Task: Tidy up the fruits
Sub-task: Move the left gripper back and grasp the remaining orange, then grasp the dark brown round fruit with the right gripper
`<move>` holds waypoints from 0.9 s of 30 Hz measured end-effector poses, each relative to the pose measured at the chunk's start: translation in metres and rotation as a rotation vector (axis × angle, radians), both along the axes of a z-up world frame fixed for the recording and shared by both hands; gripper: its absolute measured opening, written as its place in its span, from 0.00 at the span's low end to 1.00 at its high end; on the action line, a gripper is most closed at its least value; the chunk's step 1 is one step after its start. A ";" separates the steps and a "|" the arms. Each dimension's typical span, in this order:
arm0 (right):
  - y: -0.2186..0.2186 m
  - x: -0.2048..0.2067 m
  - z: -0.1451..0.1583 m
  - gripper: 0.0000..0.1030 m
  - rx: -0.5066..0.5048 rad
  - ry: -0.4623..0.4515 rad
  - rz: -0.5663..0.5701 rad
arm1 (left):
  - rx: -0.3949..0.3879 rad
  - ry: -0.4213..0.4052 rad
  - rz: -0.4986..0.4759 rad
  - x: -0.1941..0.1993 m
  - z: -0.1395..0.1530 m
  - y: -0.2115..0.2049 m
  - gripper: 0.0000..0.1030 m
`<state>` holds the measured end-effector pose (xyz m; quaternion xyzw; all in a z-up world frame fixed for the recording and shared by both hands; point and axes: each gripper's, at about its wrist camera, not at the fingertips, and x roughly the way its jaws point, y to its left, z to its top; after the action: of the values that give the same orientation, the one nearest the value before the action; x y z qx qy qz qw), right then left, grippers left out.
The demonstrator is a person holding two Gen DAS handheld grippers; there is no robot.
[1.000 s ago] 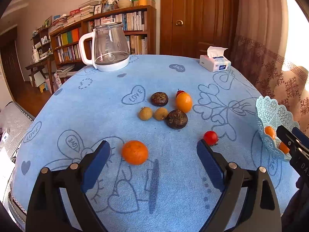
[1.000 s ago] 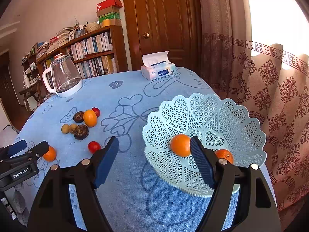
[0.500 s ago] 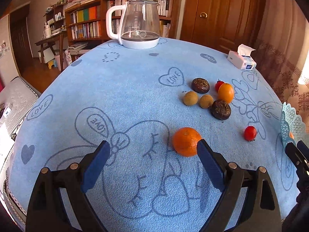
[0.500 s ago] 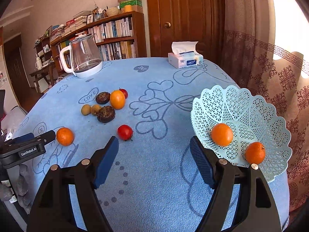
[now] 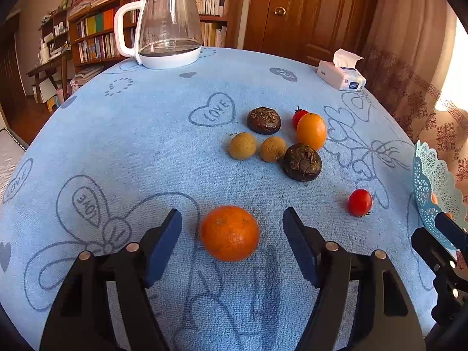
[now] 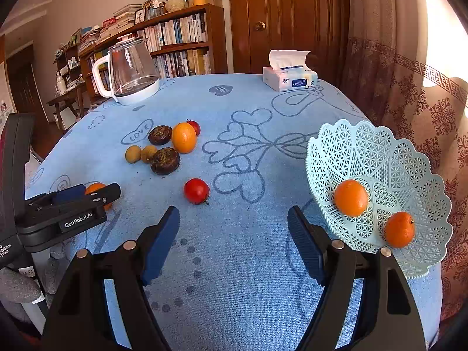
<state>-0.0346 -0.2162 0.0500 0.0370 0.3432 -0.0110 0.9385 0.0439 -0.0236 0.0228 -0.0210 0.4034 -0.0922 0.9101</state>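
Note:
An orange mandarin (image 5: 229, 232) lies on the blue tablecloth between the open jaws of my left gripper (image 5: 232, 229), untouched by them. Beyond it lie a red tomato (image 5: 360, 202), two dark round fruits (image 5: 302, 162), two small brown fruits (image 5: 242, 145), an orange (image 5: 311, 130) and another tomato (image 5: 299, 115). My right gripper (image 6: 234, 225) is open and empty, just short of a red tomato (image 6: 196, 190). The pale lattice basket (image 6: 409, 158) at the right holds two oranges (image 6: 351, 197). The left gripper (image 6: 87, 196) shows at the left around the mandarin (image 6: 95, 188).
A glass kettle (image 5: 165, 29) stands at the table's far side, and a tissue box (image 5: 340, 74) at the far right. The basket's rim (image 5: 433, 181) is at the right edge of the left view. Bookshelves, a door and a curtain lie behind.
My left gripper has moved so the mandarin now sits centred between its jaws. My right gripper has swung left, away from the basket and toward the tomato.

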 end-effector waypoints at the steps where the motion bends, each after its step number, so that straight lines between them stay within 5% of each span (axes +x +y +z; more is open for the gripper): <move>1: 0.002 0.000 0.000 0.75 0.000 0.002 0.004 | -0.007 0.009 -0.007 0.001 -0.002 0.000 0.58; 6: 0.005 0.015 0.001 0.75 0.038 0.027 0.030 | -0.052 0.020 0.021 0.001 -0.008 0.009 0.39; 18: 0.038 0.067 0.003 0.75 0.016 0.056 0.123 | -0.165 -0.045 0.174 -0.011 -0.001 0.045 0.39; 27: 0.065 0.113 -0.012 0.74 -0.009 0.126 0.196 | -0.211 -0.039 0.194 -0.010 -0.003 0.054 0.39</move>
<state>0.0782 -0.1515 0.0382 -0.0016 0.4036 0.0768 0.9117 0.0341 0.0307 0.0197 -0.1536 0.3696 -0.0461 0.9152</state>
